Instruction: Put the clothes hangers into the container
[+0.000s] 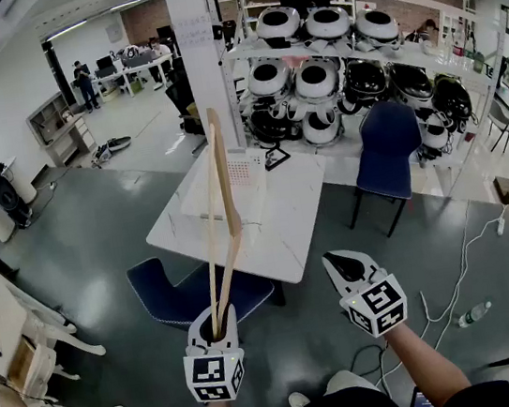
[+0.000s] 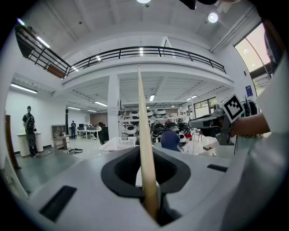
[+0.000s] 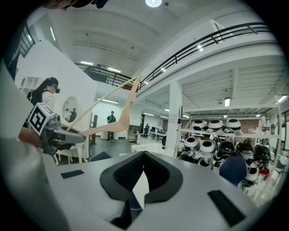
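My left gripper (image 1: pixel 217 321) is shut on the lower end of a wooden clothes hanger (image 1: pixel 227 202), which rises steeply over the white table (image 1: pixel 287 231). In the left gripper view the hanger (image 2: pixel 143 135) appears edge-on, pinched between the jaws of the left gripper (image 2: pixel 149 194). A white mesh basket (image 1: pixel 247 166) stands on the table beyond the hanger's tip; it also shows as the basket (image 2: pixel 118 143) and the basket (image 3: pixel 142 147). My right gripper (image 1: pixel 347 267) hovers to the right, level with the left one, jaws together and empty. From the right gripper (image 3: pixel 142 176) the hanger (image 3: pixel 115 126) is seen at the left.
One blue chair (image 1: pixel 197 296) sits under the table's near edge, and another blue chair (image 1: pixel 386 145) stands at its far right. Behind are a white pillar (image 1: pixel 199 54) and a rack of round white-and-black shells (image 1: pixel 339 71). Cables (image 1: pixel 456 286) and a bottle (image 1: pixel 475 312) lie on the floor.
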